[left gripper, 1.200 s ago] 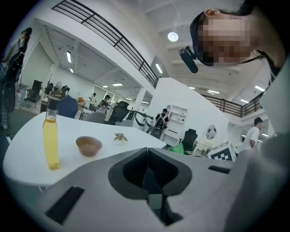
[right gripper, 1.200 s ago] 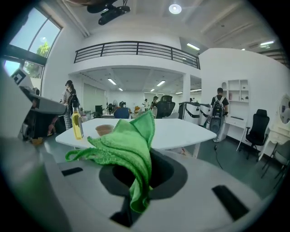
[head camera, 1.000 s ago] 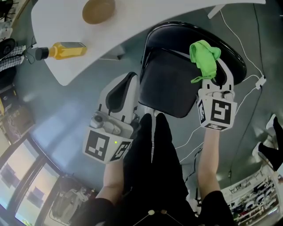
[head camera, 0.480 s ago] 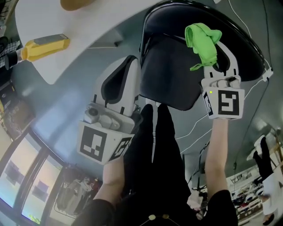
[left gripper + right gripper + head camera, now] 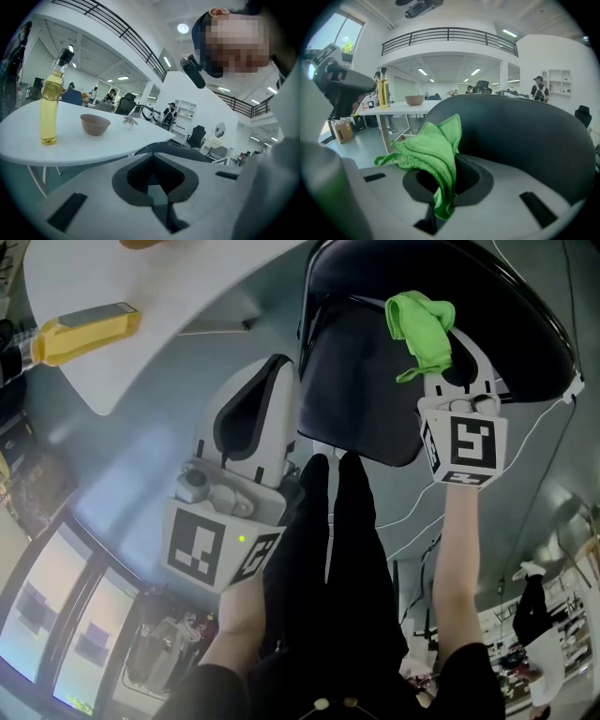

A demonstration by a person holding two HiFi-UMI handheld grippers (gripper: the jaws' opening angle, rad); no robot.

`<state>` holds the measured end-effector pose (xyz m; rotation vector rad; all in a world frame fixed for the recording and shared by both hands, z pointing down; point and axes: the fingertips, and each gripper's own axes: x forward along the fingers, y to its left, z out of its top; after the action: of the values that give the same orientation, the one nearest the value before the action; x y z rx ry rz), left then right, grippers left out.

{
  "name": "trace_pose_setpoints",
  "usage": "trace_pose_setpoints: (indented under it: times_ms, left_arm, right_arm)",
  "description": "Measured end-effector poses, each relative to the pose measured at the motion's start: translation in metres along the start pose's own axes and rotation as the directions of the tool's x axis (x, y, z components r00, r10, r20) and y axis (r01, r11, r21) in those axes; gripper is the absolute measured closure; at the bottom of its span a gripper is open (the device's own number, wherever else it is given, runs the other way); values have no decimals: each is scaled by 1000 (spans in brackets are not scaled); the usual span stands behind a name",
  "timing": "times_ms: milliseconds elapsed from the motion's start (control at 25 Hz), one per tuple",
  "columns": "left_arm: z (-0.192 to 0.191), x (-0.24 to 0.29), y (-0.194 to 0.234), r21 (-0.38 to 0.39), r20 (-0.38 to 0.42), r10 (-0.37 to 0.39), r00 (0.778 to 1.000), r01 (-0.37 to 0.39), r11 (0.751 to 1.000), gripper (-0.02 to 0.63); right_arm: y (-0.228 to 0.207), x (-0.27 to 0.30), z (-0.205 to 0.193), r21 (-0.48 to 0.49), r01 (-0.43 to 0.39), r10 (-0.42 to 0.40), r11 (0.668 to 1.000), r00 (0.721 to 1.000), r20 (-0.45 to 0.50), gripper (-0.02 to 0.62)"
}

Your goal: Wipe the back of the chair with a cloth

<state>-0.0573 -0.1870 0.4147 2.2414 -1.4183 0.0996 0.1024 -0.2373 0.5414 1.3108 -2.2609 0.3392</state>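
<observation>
The right gripper's [image 5: 441, 357] jaws are pinched on a green cloth [image 5: 433, 161]. A short tail hangs below the pinch and the bunched bulk stands up in front of them. Just beyond it is the dark, curved back of the chair [image 5: 525, 136]. The cloth is close against it, but I cannot tell whether it touches.

The left gripper [image 5: 157, 197] has its jaws pressed together on nothing. It sits off to the chair's left side, pointing toward the white bench [image 5: 93, 150] with its oil bottle [image 5: 50, 108] and bowl [image 5: 95, 124].

The wipe seems about to start. To do it well, the loose bulk of the cloth should lead, pressed flat on the back so the hard jaws stay off the surface. Strokes should then follow the curve from edge to edge, overlapping. The pinch needs to stay firm, since drag could pull the cloth free.
</observation>
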Motion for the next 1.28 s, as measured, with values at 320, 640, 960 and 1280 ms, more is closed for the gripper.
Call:
trace_pose_setpoints:
  times_ms: [320, 640, 960, 1280]
  left_arm:
    - [-11, -5, 1, -6, -12, -11, 1000, 11, 1000, 600]
    - [-19, -9, 5, -3, -27, -10, 1000, 10, 1000, 600]
    - [-24, -11, 8, -4, -36, -19, 999, 19, 1000, 600]
    - [-16, -6, -8, 3, -31, -54, 998, 54, 999, 600]
  right_arm:
    - [-7, 19, -28, 43, 21, -17, 999, 997, -70, 551]
    - [3, 35, -64, 48, 0, 9, 999, 984, -176, 551]
    - [7, 40, -75, 55, 3, 8, 998, 980, -197, 551]
    - [16, -1, -11, -29, 15, -17, 999, 997, -75, 551]
